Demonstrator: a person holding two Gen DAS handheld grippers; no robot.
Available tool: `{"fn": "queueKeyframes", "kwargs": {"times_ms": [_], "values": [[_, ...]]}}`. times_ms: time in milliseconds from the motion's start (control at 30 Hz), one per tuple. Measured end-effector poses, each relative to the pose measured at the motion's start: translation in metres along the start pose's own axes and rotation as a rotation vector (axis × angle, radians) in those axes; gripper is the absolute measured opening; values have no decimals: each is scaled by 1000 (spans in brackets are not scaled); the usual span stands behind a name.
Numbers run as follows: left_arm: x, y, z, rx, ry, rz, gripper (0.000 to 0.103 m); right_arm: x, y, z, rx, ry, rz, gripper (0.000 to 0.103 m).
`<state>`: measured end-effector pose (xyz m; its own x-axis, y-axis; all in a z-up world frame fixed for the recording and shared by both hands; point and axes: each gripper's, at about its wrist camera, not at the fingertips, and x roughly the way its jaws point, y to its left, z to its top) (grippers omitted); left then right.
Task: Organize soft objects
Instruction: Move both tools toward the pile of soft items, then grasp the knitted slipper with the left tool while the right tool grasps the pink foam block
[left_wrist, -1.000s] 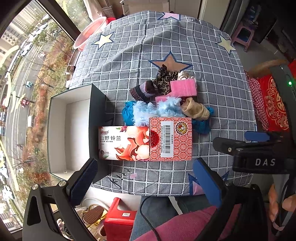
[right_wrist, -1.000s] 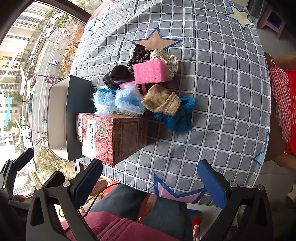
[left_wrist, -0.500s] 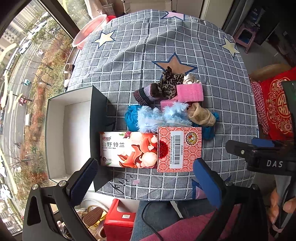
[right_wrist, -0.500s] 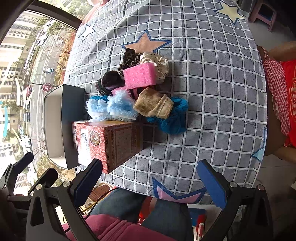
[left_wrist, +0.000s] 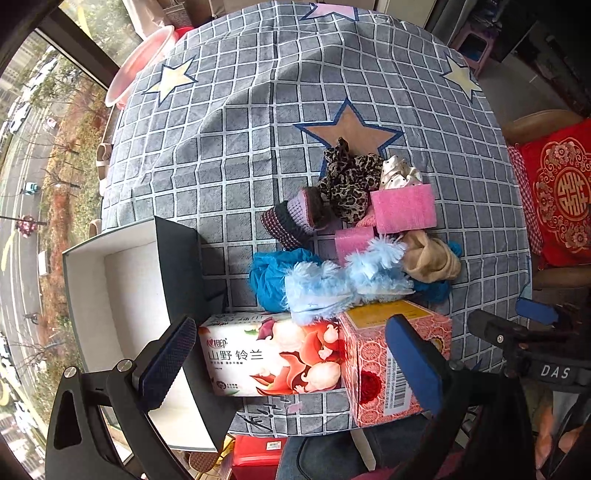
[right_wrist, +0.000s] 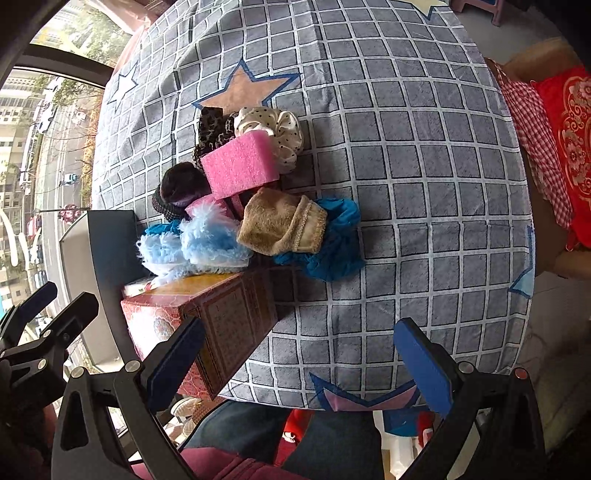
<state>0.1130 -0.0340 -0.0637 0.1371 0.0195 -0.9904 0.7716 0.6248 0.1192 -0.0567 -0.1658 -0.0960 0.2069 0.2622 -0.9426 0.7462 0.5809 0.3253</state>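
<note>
Soft scrunchies, pink sponges (left_wrist: 402, 207) and fluffy blue cloth (left_wrist: 343, 280) sat heaped mid-table behind the tissue pack (left_wrist: 273, 354), right of the open box (left_wrist: 122, 306), presumably their destination, while left gripper (left_wrist: 291, 362) and right gripper (right_wrist: 299, 365) hovered near, fingers spread, holding nothing.

A round table sits under a grey checked tablecloth (left_wrist: 236, 147) printed with stars, its edge falling away on every side. To the left a big window (left_wrist: 33, 155) gives daylight and looks down on a street (left_wrist: 18, 236) with trees and small cars, and tall buildings (right_wrist: 18, 107) stand beyond. At the far left edge of the table a pink plastic basin (left_wrist: 136, 62) rests by the glass. On the right is a red cushion (left_wrist: 557, 192) with a gold pattern, beside red checked cloth (right_wrist: 535, 136). A small purple stool (left_wrist: 472, 40) stands on the pale floor at far right.
</note>
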Motion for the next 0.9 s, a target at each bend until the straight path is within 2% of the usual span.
{"fn": "queueKeyframes", "kwargs": {"times_ms": [467, 900], "values": [[55, 29, 25, -25, 94, -132, 103, 16, 33, 35, 29, 2, -117, 103], [67, 38, 31, -48, 107, -177, 103, 26, 45, 47, 20, 46, -180, 103]]}}
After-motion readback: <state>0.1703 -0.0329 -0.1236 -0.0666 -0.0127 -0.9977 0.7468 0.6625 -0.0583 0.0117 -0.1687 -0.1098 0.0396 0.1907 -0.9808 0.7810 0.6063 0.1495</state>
